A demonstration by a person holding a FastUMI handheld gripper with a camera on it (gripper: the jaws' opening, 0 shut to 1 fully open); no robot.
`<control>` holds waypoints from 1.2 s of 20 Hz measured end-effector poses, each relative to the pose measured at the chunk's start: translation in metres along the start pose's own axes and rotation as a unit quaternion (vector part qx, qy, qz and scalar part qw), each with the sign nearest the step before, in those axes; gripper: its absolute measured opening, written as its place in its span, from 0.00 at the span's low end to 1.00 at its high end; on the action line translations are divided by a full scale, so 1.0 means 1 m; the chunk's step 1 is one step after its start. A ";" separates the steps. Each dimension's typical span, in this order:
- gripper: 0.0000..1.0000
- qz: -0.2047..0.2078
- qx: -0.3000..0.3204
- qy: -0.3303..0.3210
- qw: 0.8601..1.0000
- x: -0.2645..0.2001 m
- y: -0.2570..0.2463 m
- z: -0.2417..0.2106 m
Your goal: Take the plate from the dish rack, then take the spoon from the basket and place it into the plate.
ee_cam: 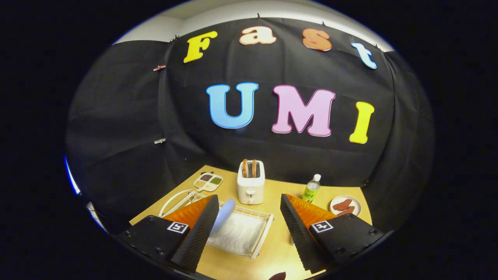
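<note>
Your hand-held gripper (249,229) hangs wide open and empty above the bench (280,241), so the pale blue plate (223,215), standing on edge in the white dish rack (249,233), lies just ahead for a rim grasp

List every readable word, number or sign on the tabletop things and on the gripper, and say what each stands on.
Nothing there can be read as text:
Bottle: its label print is too small to read.
Toaster: no legible mark.
Gripper, fingers open above the dish rack: square coded tags with patterns only, no words.
</note>
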State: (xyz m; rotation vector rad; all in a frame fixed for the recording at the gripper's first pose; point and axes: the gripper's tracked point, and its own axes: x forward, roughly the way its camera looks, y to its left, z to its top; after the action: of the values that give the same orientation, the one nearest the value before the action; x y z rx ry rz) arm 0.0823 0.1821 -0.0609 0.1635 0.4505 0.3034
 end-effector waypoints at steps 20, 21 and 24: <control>0.51 -0.122 0.080 0.350 0.925 0.165 0.050 -0.188; 0.40 -0.138 0.078 0.351 0.923 0.166 0.044 -0.189; 0.34 -0.149 0.069 0.362 0.917 0.164 0.044 -0.184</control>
State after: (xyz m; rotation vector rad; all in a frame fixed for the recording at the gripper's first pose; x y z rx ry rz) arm 0.1286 0.2927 -0.2804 0.1134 1.2235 0.0165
